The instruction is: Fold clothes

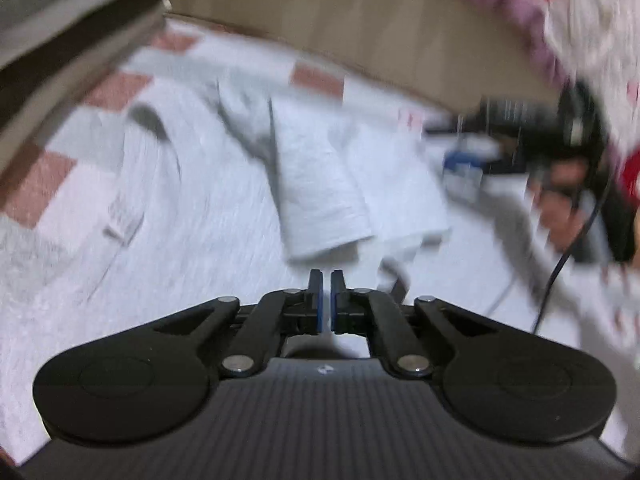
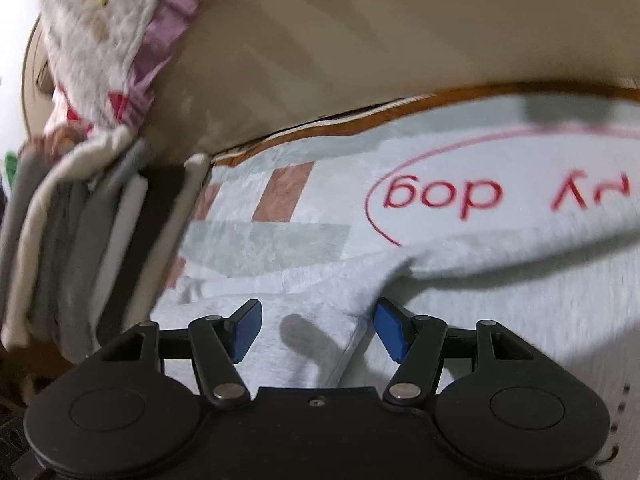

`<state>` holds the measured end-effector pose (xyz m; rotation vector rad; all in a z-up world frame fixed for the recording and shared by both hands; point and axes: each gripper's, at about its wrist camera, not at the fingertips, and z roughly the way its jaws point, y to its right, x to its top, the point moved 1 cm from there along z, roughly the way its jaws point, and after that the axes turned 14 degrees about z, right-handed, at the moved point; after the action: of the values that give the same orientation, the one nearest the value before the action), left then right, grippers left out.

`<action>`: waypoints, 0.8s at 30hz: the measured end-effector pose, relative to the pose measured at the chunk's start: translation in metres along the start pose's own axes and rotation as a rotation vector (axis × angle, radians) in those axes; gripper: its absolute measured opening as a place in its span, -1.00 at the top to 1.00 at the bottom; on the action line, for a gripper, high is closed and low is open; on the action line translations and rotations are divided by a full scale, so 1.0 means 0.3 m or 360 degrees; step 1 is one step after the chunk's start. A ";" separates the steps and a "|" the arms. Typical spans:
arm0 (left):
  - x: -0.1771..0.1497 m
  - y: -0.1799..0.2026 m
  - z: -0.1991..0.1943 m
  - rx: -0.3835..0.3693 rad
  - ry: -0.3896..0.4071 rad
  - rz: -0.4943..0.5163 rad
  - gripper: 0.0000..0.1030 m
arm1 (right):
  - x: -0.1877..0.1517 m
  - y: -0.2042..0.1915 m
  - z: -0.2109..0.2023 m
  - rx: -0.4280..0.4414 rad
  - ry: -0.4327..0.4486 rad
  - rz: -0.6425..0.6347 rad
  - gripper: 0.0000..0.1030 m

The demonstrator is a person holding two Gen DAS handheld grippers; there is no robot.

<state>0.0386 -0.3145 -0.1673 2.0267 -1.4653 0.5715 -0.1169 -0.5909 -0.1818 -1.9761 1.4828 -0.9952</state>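
Observation:
A pale grey sweatshirt [image 1: 224,208] lies spread on a checked sheet, blurred in the left wrist view, with one sleeve [image 1: 320,188] folded in over its body. My left gripper [image 1: 326,280] hovers over the lower part with its blue pads nearly touching; the blur hides whether any cloth is pinched. The right gripper [image 1: 464,168] appears at the right, held by a hand [image 1: 560,208]. In the right wrist view my right gripper [image 2: 318,328] stands open low over a folded edge of the sweatshirt [image 2: 320,320], its pads apart from the cloth.
A stack of folded clothes [image 2: 80,240] stands at the left, also the stack [image 1: 60,40] at top left. The sheet [image 2: 280,196] has pink and grey squares and red "dog" lettering [image 2: 440,196]. A fleecy blanket [image 2: 100,20] hangs above; a beige board [image 2: 400,40] lies behind.

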 end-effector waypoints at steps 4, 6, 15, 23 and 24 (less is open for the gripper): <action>0.033 -0.078 -0.022 -0.0073 0.0081 -0.0122 0.45 | 0.011 -0.019 -0.005 -0.0085 0.0031 -0.0087 -0.29; 0.057 -0.134 -0.046 -0.0129 0.0175 -0.0238 0.08 | -0.001 -0.041 -0.013 -0.0232 0.0045 -0.0299 -0.27; 0.181 -0.304 0.150 -0.0197 0.0119 -0.0702 -0.12 | 0.033 0.018 -0.036 -0.0068 -0.0240 -0.0174 -0.29; 0.230 -0.337 0.226 -0.0353 0.0183 -0.1091 -0.17 | 0.006 -0.043 0.008 -0.0086 -0.0276 -0.0313 -0.32; 0.229 -0.334 0.247 -0.0368 0.0133 -0.1105 -0.18 | -0.003 -0.059 0.014 -0.0105 -0.0283 -0.0375 -0.33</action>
<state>0.1561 -0.3884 -0.1987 2.1099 -0.6603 0.1783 -0.1030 -0.5849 -0.1718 -2.2619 1.2224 -0.8455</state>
